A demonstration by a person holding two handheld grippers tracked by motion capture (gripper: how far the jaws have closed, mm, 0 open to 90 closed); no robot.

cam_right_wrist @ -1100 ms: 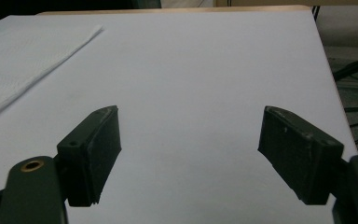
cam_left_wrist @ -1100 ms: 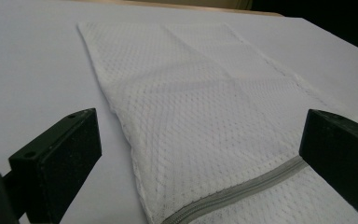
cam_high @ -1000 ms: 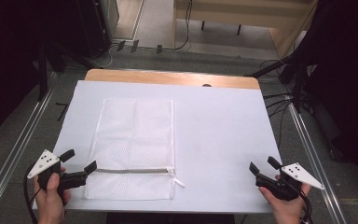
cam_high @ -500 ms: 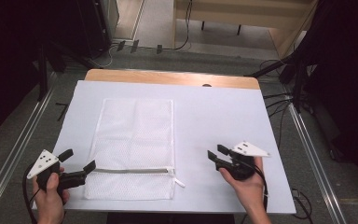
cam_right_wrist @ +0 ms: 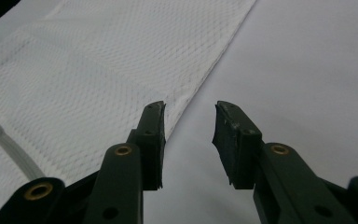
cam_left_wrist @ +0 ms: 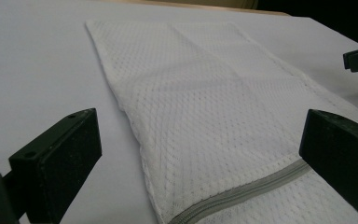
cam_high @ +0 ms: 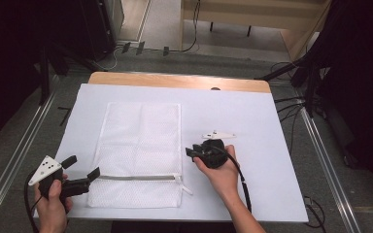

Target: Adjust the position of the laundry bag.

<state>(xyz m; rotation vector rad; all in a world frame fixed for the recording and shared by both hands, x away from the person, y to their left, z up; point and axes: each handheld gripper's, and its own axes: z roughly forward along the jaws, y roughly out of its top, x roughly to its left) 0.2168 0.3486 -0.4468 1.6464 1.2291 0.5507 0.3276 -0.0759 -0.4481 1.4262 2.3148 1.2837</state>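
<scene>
A white mesh bag (cam_high: 141,145) lies flat on the white table cover, with its grey zipper (cam_high: 136,177) along the near end. My left gripper (cam_high: 84,166) stands open at the bag's near left corner, its jaws wide apart on either side of the mesh (cam_left_wrist: 205,107) above the zipper (cam_left_wrist: 242,196). My right gripper (cam_high: 190,151) points left at the bag's right edge. Its jaws have just been closing and now stand narrow but apart (cam_right_wrist: 189,116), with nothing between them. The left jaw hangs over the bag's hem (cam_right_wrist: 98,79).
The white cover (cam_high: 252,121) spreads bare to the right of the bag. A wooden table edge (cam_high: 175,80) shows at the back. Metal rails (cam_high: 14,155) and cables (cam_high: 291,104) run along the floor on both sides.
My right gripper has travelled left from the table's near right corner to the bag's right edge, and its jaws have narrowed. The left gripper and the bag have stayed put.
</scene>
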